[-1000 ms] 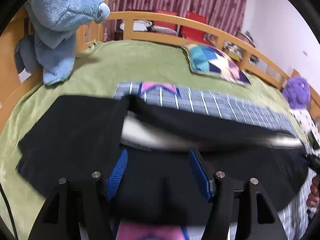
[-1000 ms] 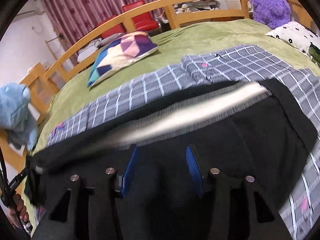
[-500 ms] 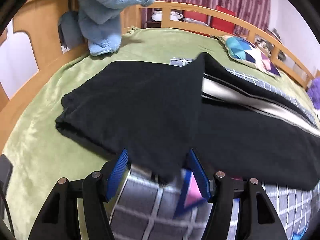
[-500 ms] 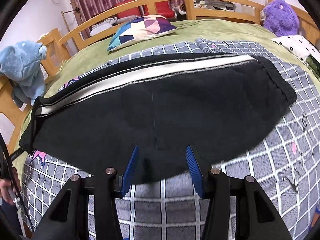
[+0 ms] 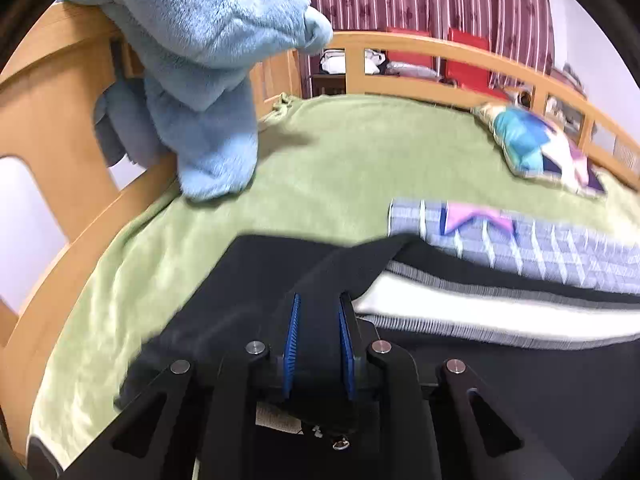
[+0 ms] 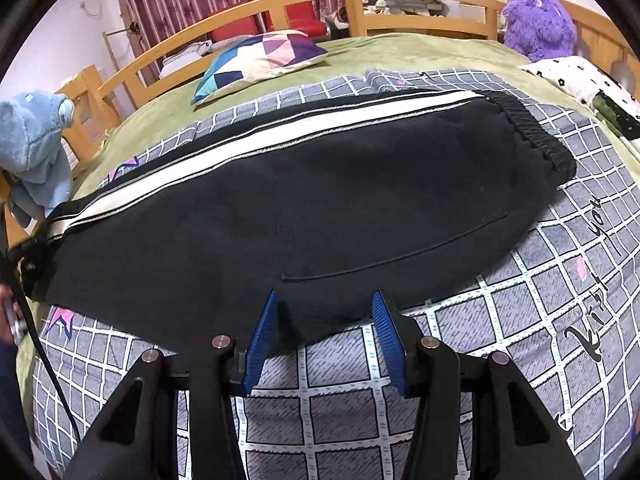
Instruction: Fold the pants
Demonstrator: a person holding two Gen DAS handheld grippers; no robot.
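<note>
Black pants [image 6: 304, 208] with a white side stripe lie folded lengthwise across a grey checked sheet [image 6: 540, 304], waistband at the right. My right gripper [image 6: 326, 312] is open at the near edge of the pants, with a bit of cloth between its blue pads. My left gripper [image 5: 318, 312] is shut on the leg end of the pants [image 5: 280, 280], black cloth pinched between its pads. The white stripe [image 5: 480, 320] runs off to the right.
A blue plush toy [image 5: 208, 80] hangs on the wooden bed rail [image 5: 52, 128] at the left. A patterned pillow [image 6: 260, 60] lies at the back on the green blanket [image 5: 340, 160]. A purple plush [image 6: 536, 24] and a spotted pillow [image 6: 576, 80] sit at the right.
My left gripper has closed on the leg end of the pants and moved. My right gripper stays open and has drawn back a little to the pants' near edge.
</note>
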